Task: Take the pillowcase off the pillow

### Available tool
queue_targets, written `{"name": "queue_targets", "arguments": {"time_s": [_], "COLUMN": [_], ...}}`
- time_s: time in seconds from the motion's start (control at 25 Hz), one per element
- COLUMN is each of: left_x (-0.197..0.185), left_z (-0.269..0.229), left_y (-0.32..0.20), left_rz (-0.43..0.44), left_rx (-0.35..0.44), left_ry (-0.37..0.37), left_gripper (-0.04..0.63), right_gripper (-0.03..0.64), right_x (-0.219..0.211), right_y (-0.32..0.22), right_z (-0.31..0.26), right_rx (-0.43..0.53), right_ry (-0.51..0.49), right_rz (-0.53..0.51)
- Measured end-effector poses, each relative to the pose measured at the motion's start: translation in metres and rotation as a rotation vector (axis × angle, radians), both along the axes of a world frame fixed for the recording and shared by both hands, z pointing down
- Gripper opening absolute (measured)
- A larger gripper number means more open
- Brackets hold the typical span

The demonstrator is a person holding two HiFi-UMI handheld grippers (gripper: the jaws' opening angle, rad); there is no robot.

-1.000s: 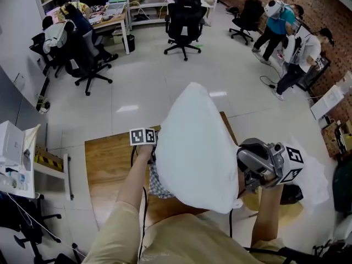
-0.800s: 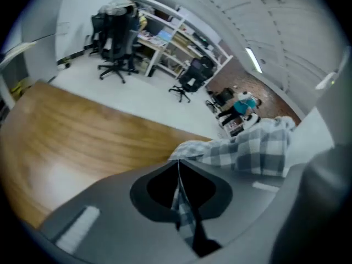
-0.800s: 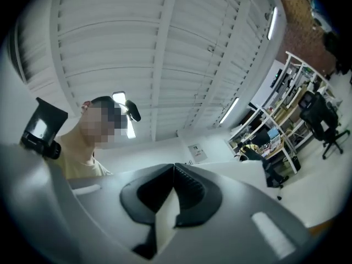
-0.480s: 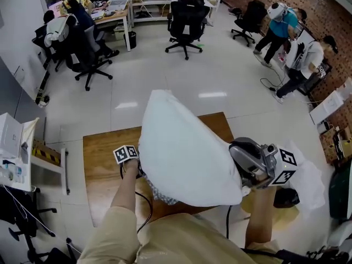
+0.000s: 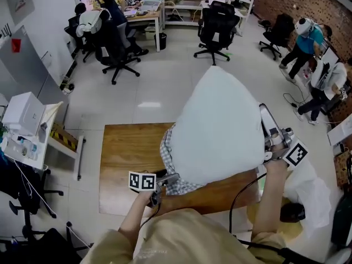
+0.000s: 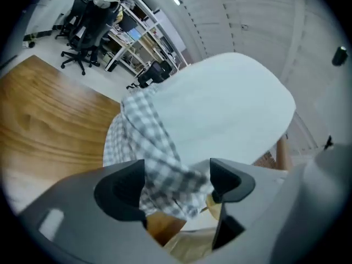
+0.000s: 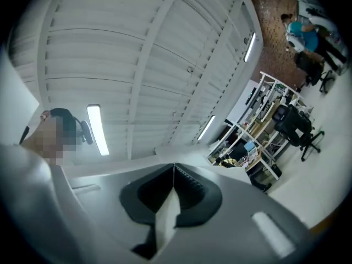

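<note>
A white pillow (image 5: 220, 125) hangs in the air over the wooden table (image 5: 126, 153). My right gripper (image 5: 265, 126) is shut on its right edge, and a strip of white cloth (image 7: 165, 219) shows between the closed jaws (image 7: 174, 172). A grey-and-white checked pillowcase (image 5: 171, 164) bunches at the pillow's lower left end. My left gripper (image 5: 162, 181) is below it near the table's front edge. Its jaws have just been opening and stand wide (image 6: 177, 183), with a fold of the checked pillowcase (image 6: 148, 131) draped loosely between them under the pillow (image 6: 225, 109).
Black office chairs (image 5: 217, 23) and desks stand at the far side of the tiled floor. People stand at the right by the brick wall (image 5: 305, 34). A white box on a shelf (image 5: 22, 114) is at the left. A white bag (image 5: 308, 186) lies on the floor at the right.
The pillow has swung up and to the right. My left gripper has pulled back toward the table's front edge, and more checked pillowcase now shows below the pillow.
</note>
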State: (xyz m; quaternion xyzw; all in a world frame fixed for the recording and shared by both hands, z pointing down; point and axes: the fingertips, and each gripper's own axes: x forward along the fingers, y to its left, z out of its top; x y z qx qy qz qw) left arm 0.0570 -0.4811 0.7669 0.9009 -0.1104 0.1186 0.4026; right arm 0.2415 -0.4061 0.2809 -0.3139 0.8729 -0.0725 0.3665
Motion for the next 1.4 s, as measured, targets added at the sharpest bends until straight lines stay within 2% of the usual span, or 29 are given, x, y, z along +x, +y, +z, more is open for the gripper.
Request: {"name": "queue_targets", "arguments": {"time_s": [0.08,0.12,0.16,0.24,0.32,0.36,0.52,0.56,0.6,0.68,0.72,0.76,0.8,0.88,0.96,1.0,1.12,1.2,1.28,1.4], "left_x": [0.007,0.01,0.012,0.018,0.022,0.022,0.016,0.012,0.007,-0.003,-0.006,-0.005,-0.001,0.012,0.007,-0.002,-0.034,-0.043,-0.032,0.004], "left_z": [0.011,0.016,0.021,0.032,0.057,0.075,0.163,0.185,0.204,0.229,0.236,0.241,0.242,0.232,0.197,0.174,0.104,0.064,0.036,0.021], "left_y": [0.023,0.03,0.035,0.041,0.038,0.034,0.01,0.009,0.014,0.032,0.036,0.029,0.011,-0.027,-0.036,-0.04,-0.062,-0.084,-0.111,-0.16], "left_rz": [0.024,0.035,0.046,0.055,0.03,0.013,-0.013,0.013,0.058,0.163,0.2,0.214,0.198,0.137,0.087,0.052,-0.083,-0.162,-0.19,-0.207], "left_rx": [0.037,0.05,0.064,0.111,0.172,0.198,0.307,0.292,0.231,0.042,-0.03,-0.049,0.0,0.142,0.145,0.126,0.073,0.089,0.112,0.122], "left_ry": [-0.048,-0.061,-0.07,-0.111,-0.219,-0.285,-0.537,-0.589,-0.64,-0.73,-0.756,-0.76,-0.736,-0.624,-0.494,-0.425,-0.205,-0.102,-0.037,-0.003], "left_gripper": [0.368,0.34,0.294,0.159,0.053,0.027,0.005,0.005,0.005,0.005,0.005,0.005,0.005,0.008,0.019,0.07,0.366,0.382,0.38,0.357], "right_gripper": [0.003,0.003,0.003,0.003,0.003,0.003,0.002,0.002,0.002,0.002,0.002,0.002,0.002,0.002,0.002,0.003,0.003,0.003,0.003,0.003], "right_x": [0.005,0.005,0.005,0.008,0.016,0.02,0.029,0.027,0.021,0.006,0.001,-0.003,-0.005,-0.007,-0.013,-0.016,-0.02,-0.015,-0.008,-0.021], "right_y": [-0.002,-0.003,-0.003,-0.001,0.005,0.009,0.019,0.021,0.022,0.022,0.02,0.02,0.02,0.025,0.03,0.031,0.035,0.041,0.044,0.039], "right_z": [-0.001,-0.002,-0.002,-0.003,-0.001,0.0,-0.007,-0.01,-0.012,-0.017,-0.019,-0.021,-0.022,-0.021,-0.021,-0.022,-0.024,-0.019,-0.004,0.006], "right_rx": [-0.003,-0.004,-0.004,-0.003,0.001,0.006,0.02,0.023,0.024,0.02,0.018,0.018,0.02,0.032,0.058,0.071,0.107,0.133,0.141,0.151], "right_ry": [-0.008,-0.012,-0.019,-0.04,-0.075,-0.098,-0.195,-0.203,-0.199,-0.178,-0.168,-0.156,-0.146,-0.132,-0.098,-0.073,-0.02,0.005,0.029,0.075], "right_rz": [-0.001,-0.005,-0.01,-0.02,-0.027,-0.03,-0.062,-0.071,-0.08,-0.103,-0.112,-0.116,-0.116,-0.119,-0.137,-0.144,-0.145,-0.161,-0.182,-0.233]}}
